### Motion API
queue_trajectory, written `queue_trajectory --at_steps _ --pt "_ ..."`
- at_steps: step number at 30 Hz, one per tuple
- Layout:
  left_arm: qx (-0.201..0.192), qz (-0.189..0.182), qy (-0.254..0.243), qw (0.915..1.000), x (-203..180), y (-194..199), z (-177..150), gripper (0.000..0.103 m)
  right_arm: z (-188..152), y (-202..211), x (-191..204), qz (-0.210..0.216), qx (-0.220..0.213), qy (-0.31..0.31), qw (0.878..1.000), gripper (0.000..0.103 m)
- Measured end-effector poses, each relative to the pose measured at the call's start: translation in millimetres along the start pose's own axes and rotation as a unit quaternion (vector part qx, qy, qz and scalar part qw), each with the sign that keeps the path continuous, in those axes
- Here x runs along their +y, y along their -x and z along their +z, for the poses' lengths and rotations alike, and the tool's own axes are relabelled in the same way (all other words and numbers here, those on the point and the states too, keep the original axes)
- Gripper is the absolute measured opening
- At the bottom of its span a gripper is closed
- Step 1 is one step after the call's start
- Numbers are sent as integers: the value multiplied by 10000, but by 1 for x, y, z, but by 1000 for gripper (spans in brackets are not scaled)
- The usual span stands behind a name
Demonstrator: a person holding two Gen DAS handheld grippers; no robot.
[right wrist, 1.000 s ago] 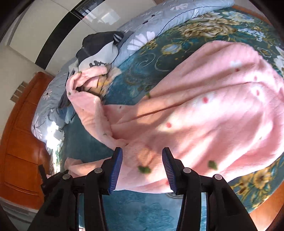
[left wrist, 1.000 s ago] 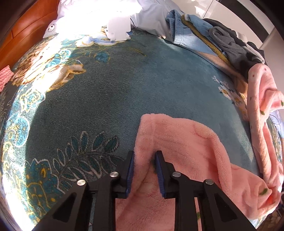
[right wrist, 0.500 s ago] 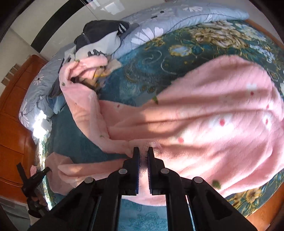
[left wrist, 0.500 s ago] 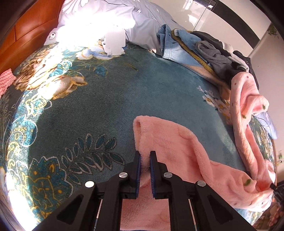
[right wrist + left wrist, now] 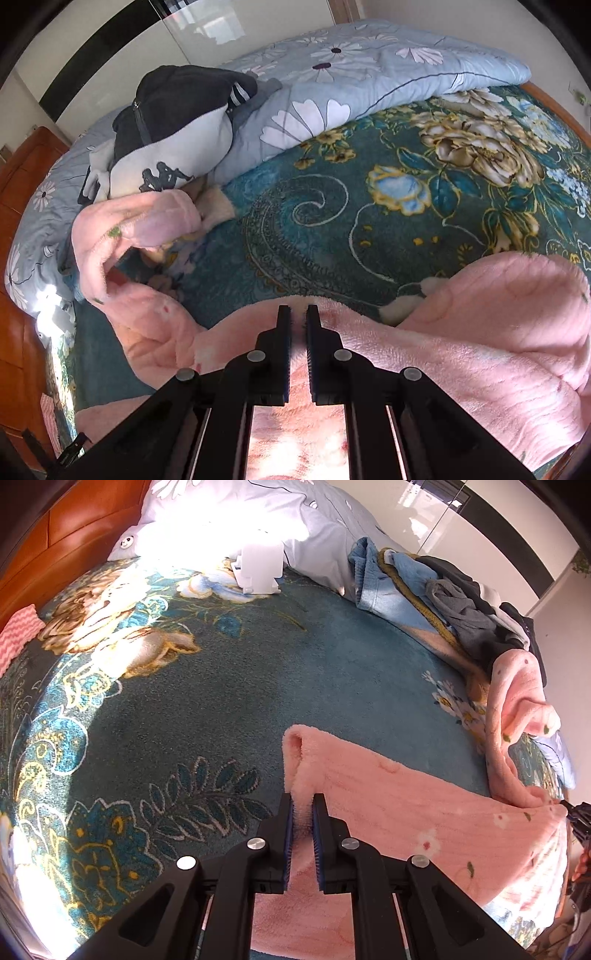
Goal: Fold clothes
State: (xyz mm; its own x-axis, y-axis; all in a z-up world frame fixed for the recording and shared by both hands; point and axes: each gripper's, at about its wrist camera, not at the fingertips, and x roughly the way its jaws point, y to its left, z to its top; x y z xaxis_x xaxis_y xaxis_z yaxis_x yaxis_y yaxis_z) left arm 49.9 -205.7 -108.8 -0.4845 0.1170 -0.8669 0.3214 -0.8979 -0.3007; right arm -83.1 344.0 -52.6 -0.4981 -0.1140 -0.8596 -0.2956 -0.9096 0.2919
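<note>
A fluffy pink garment (image 5: 424,812) with small flower dots lies across the teal floral bedspread (image 5: 221,686). My left gripper (image 5: 303,803) is shut on a folded edge of it, near a rolled corner. In the right wrist view the same pink garment (image 5: 461,354) is bunched and lifted, with a sleeve (image 5: 140,225) trailing to the left. There my right gripper (image 5: 298,314) is shut on the fabric's top edge. The cloth under both grippers is hidden by their black bodies.
A pile of clothes (image 5: 450,602) in blue, grey and black sits at the far right. A pale blue floral quilt (image 5: 369,81) and a black-and-white top (image 5: 173,122) lie at the back. A white box (image 5: 260,568), a wooden headboard (image 5: 55,542) and a pink-striped cloth (image 5: 18,631) are left.
Both grippers went from open to shut on the pink garment. The right one has since lifted and pulled the fabric up, which bunched it. The left keeps its pinch.
</note>
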Motion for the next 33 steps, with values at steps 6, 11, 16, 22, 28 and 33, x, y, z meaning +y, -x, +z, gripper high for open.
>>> queue_trajectory --at_steps 6,11,16,22,28,33 --pt "75 22 141 9999 9 7 -3 20 -10 34 -9 325 -307 -29 9990 38" --pt "51 254 417 9988 28 22 -14 42 -66 91 -49 753 -733 -259 9941 45" --pt "370 288 1214 9915 54 20 -55 45 -161 111 -125 798 -630 -1149 9882 55" --pt "505 191 1426 9883 53 14 -76 45 -231 88 -204 1075 -503 -2940 9484 55" --pt "327 -246 1804 9828 48 10 -71 44 -216 73 -220 1583 -998 -3453 9196 55" --pt "300 -266 1613 9861 36 3 -63 38 -203 60 -228 1422 -1088 -3806 9072 55"
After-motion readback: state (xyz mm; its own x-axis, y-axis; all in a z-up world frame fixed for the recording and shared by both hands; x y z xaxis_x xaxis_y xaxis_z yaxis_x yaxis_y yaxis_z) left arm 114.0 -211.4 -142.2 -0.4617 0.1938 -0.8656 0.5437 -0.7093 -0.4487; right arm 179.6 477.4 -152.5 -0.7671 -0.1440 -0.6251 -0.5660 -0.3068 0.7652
